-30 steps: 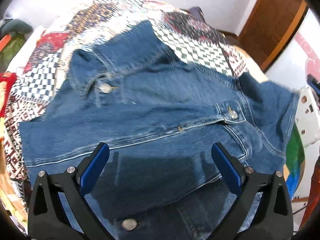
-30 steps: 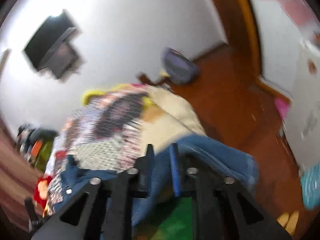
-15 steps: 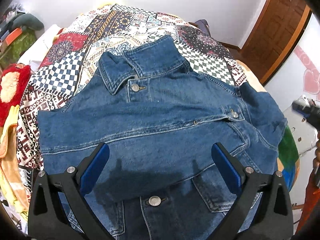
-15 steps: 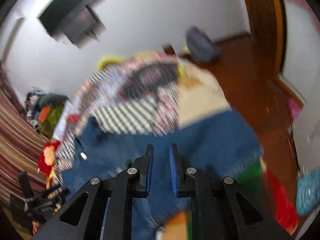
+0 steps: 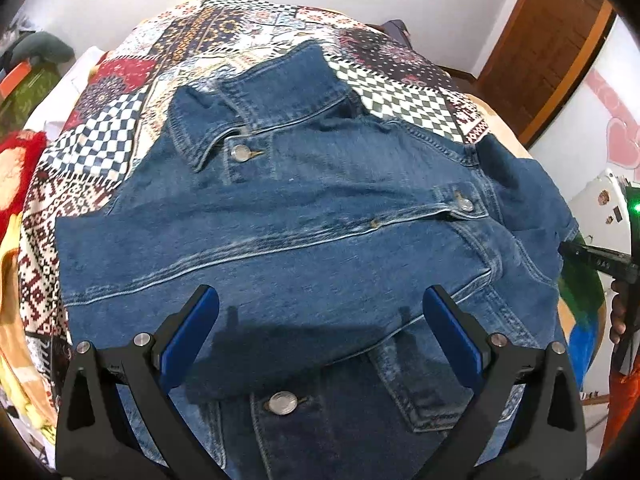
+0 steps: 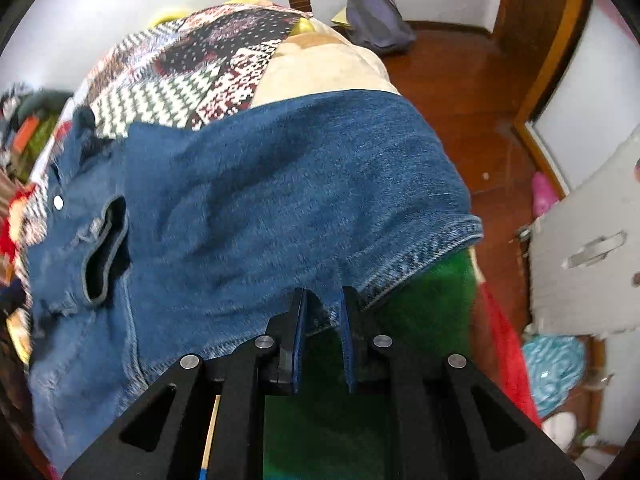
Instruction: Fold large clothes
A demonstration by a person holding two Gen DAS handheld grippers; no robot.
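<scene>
Patchwork bedspread (image 5: 120, 128) covering a bed, white wall behind, wooden door (image 5: 548, 40) at right, reddish wood floor (image 6: 460, 92) with a grey bag (image 6: 376, 16) by the wall. Denim jacket (image 5: 320, 232) spread front-up across the bedspread, collar far, metal buttons showing, sleeve hem near the bed's edge. Left gripper (image 5: 320, 332) spread wide above the jacket, holding nothing. Right gripper (image 6: 323, 312) pinching the sleeve hem (image 6: 420, 248).

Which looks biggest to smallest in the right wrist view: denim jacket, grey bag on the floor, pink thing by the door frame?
1. denim jacket, though it is nearest the camera
2. grey bag
3. pink thing
</scene>
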